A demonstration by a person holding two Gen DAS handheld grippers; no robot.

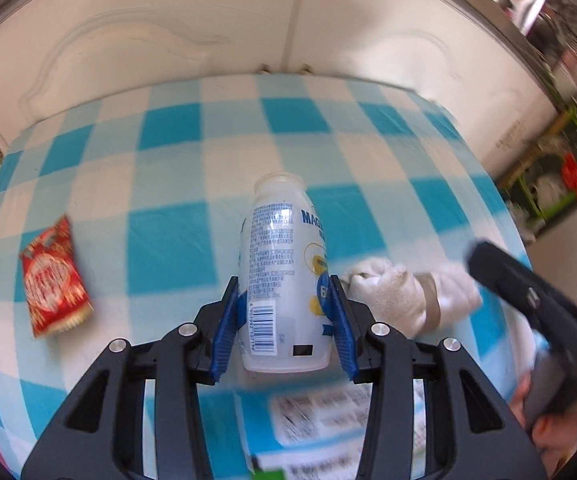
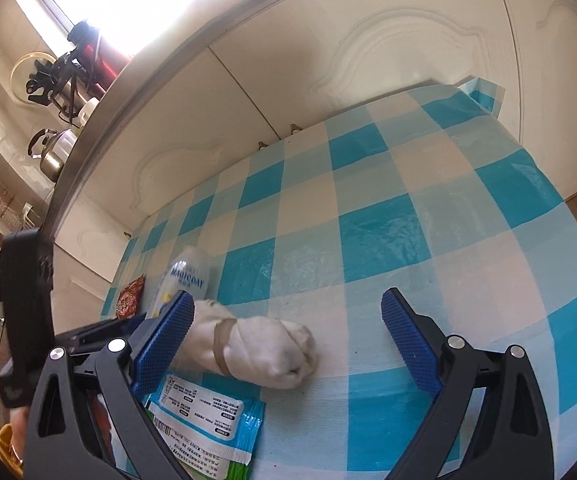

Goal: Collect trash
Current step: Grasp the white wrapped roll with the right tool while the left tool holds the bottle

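My left gripper (image 1: 284, 300) is shut on a white plastic bottle (image 1: 282, 272) with blue print, its blue pads pressing both sides near the base; the bottle's open neck points away from me. The same bottle (image 2: 186, 276) shows at the left of the right wrist view. A rolled white cloth with a tan band (image 2: 256, 348) lies on the checked tablecloth between the wide-apart fingers of my right gripper (image 2: 288, 320), which is open; no pad touches it. That cloth (image 1: 404, 296) lies just right of the bottle. A red snack wrapper (image 1: 54, 280) lies at the left.
A blue-and-white sachet (image 2: 208, 420) lies near the table's front edge under my right gripper. White cabinet doors (image 2: 288, 60) stand behind the table. A kettle (image 2: 54, 152) and utensils sit on the counter at upper left. The blue checked tablecloth (image 2: 428, 220) stretches to the right.
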